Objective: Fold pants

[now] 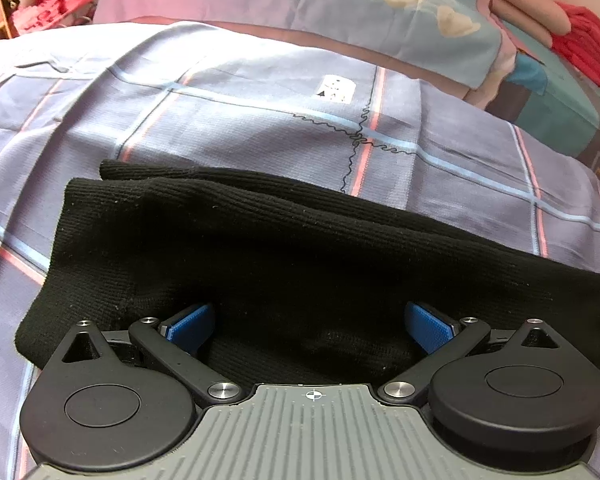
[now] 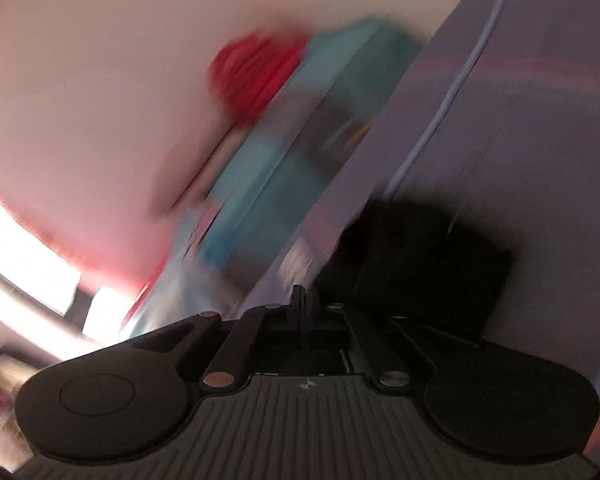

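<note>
Left gripper wide over black pants; right gripper blurred — grip indiscernible

Pants: black, fine ribbed knit. Bedsheet: lavender-grey, checked with pale blue and pink lines, some thin black wavy lines. Left gripper: black arms, blue textured pads, grey ribbed body; folded cloth: red
</note>
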A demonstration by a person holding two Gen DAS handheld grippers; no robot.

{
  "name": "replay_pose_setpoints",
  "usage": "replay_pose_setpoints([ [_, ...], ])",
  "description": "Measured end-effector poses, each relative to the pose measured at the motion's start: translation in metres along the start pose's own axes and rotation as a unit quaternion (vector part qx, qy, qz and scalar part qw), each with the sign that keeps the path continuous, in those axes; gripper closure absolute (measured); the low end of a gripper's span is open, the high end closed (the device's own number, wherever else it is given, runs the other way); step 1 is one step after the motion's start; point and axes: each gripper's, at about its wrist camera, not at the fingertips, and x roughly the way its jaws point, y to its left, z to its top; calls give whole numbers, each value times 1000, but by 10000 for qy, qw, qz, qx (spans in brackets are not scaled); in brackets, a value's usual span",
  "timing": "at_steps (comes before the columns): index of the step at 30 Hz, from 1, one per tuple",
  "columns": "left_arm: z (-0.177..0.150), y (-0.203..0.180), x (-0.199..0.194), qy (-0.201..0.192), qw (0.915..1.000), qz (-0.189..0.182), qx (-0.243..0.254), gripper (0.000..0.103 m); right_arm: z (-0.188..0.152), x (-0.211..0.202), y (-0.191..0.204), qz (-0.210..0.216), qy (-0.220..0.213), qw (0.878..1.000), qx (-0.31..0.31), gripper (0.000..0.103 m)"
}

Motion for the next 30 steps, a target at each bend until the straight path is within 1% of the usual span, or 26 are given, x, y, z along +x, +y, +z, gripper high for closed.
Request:
replay_pose_setpoints([
  [1, 0, -1, 0, 2, 10000, 28, -8, 0, -7, -6, 6, 285, 113, 9995, -34, 73],
  [2, 0, -2, 1, 12, 10000, 61, -14, 0, -15, -12, 6, 578, 314, 9978, 23, 58],
  [3, 1, -2, 1, 25, 10000, 87, -17, 0, -25, -13, 7, 850, 630, 9943, 91, 45],
  [4, 2, -3, 1, 44, 9999, 110, -20, 0, -34, -11, 7, 925, 920, 9914, 49, 44],
  [5, 2, -3, 2, 65, 9999, 136, -28, 0, -35, -8, 2, 744, 1030, 9919, -90, 46],
  [6, 3, -5, 2, 79, 9998, 161, -36, 0, -36, -3, -2, 465, 957, 9940, -259, 84],
  [7, 3, -5, 2, 87, 9998, 188, -37, 0, -35, 0, -6, 130, 809, 9964, -208, 103],
  [8, 3, -6, 3, 93, 9997, 222, -23, 0, -30, -4, -10, -135, 546, 9984, -92, 103],
  [9, 3, -7, 3, 95, 9996, 249, -17, 0, -24, -15, -8, -414, 159, 9990, -64, 99],
  [10, 3, -8, 3, 99, 9996, 269, -19, 0, -21, -28, 0, -765, -189, 9967, -170, 91],
  [11, 4, -8, 3, 109, 9996, 275, -21, 0, -21, -39, 8, -898, -315, 9949, -336, 61],
  [12, 4, -9, 3, 118, 9995, 280, -27, 0, -29, -48, 13, -885, -330, 9945, -462, 38],
  [13, 5, -9, 3, 127, 9995, 282, -33, 0, -35, -57, 19, -890, -299, 9940, -557, 34],
  [14, 5, -9, 3, 135, 9995, 287, -34, 0, -43, -68, 24, -927, -169, 9936, -631, 35],
  [15, 5, -9, 3, 136, 9995, 294, -36, 0, -51, -78, 24, -995, 81, 9932, -590, 35],
  [16, 5, -9, 3, 137, 9994, 303, -43, 0, -54, -89, 17, -914, 346, 9942, -450, 35],
  [17, 5, -9, 3, 140, 9994, 318, -54, 0, -39, -97, 4, -711, 618, 9951, -297, 34],
  [18, 5, -10, 4, 141, 9993, 335, -61, 0, -33, -100, -5, -566, 926, 9940, -121, 34],
  [20, 5, -11, 4, 134, 9992, 363, -63, 0, -38, -85, -7, -738, 1374, 9877, 57, 34],
  [21, 5, -11, 4, 119, 9992, 368, -62, 0, -40, -77, -4, -819, 1399, 9868, -8, 32],
  [22, 4, -11, 4, 98, 9993, 370, -60, 0, -35, -71, -1, -763, 1323, 9883, -36, 28],
  [23, 3, -11, 3, 67, 9993, 368, -59, 0, -30, -66, 1, -708, 1315, 9888, 46, 19],
  [24, 2, -11, 3, 27, 9993, 366, -56, 0, -26, -59, 2, -670, 1287, 9893, 128, 15],
  [26, -1, -11, 2, -60, 9993, 367, -59, 0, -24, -40, 6, -569, 1223, 9908, 131, 15],
  [28, -4, -11, 1, -132, 9992, 369, -65, 0, -15, -32, -5, -351, 1073, 9934, 200, 15],
  [30, -8, -11, -1, -195, 9991, 371, -74, 0, -6, -27, -22, -70, 739, 9969, 242, 18],
])
